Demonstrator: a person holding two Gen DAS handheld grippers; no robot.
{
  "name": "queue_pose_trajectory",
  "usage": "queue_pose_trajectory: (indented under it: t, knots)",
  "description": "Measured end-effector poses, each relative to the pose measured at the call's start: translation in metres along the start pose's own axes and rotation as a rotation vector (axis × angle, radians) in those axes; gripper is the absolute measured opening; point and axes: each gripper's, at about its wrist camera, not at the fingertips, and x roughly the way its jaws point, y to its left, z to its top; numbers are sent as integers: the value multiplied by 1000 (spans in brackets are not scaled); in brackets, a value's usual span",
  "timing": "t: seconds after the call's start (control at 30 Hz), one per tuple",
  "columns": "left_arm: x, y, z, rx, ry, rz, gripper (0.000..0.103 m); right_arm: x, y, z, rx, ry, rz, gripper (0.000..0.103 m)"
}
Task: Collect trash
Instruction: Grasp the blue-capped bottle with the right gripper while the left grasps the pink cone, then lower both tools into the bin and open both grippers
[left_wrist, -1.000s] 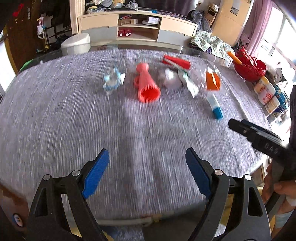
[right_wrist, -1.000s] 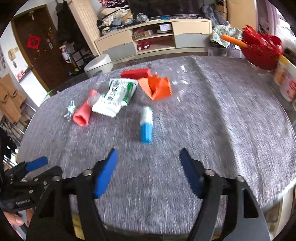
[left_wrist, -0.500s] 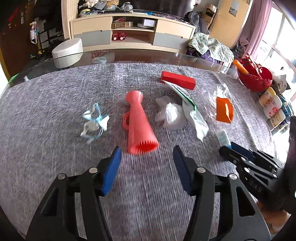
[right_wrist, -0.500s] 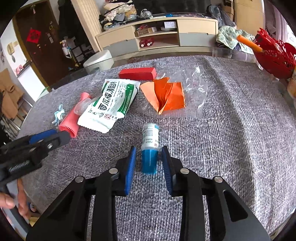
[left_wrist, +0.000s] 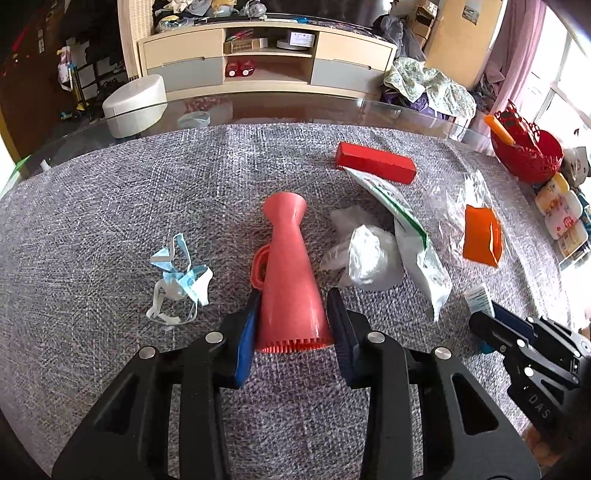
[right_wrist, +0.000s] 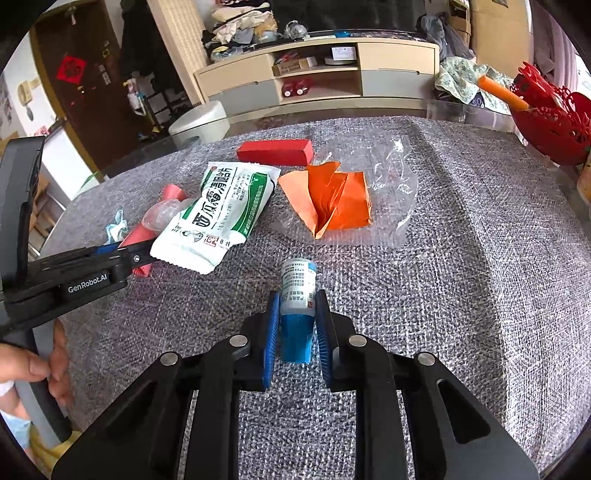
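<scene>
A: Starting at the left of the grey woven table cover (left_wrist: 110, 206), we see a crumpled light-blue face mask with white ear loops (left_wrist: 180, 280) lying just beside our left gripper (left_wrist: 294, 314).

B: That gripper's 2 blue-padded fingers (left_wrist: 246, 332) press on either side of the wide, toothed end of the coral-pink plastic cone-shaped vase (left_wrist: 290, 273), which lies on its side with the narrow flared mouth pointing away from us.

A: Next, right of the cone, we find a scrunched clear plastic bag (left_wrist: 364, 258), then a white-and-green printed foil packet (right_wrist: 221, 218) leaning against it, with a red rectangular box (right_wrist: 274, 151) behind.

B: Further right, a folded orange paper (right_wrist: 332, 199) rests on a clear plastic sheet (right_wrist: 395, 192).

A: Our right gripper (right_wrist: 295, 325) pinches a small white-labelled bottle with a blue cap (right_wrist: 297, 291), lying flat, cap toward us.

B: A red openwork basket (right_wrist: 554, 122) sits at the far right edge.
</scene>
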Motion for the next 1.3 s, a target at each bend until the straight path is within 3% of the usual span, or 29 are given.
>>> queue_pose_trajectory:
  t: [0.5,1.07,1.3]
  knots:
    - [-53,-10,-70,-8,6,-11,33,-52,12,-25,-14,-19,37,20]
    - [-164,-44,-179,24,-72,-82,34,-128,32,-103,-46,-36,64,20]
    - [-156,-53,-236,30,8,-109,34,-128,38,-145,-60,26,78,20]
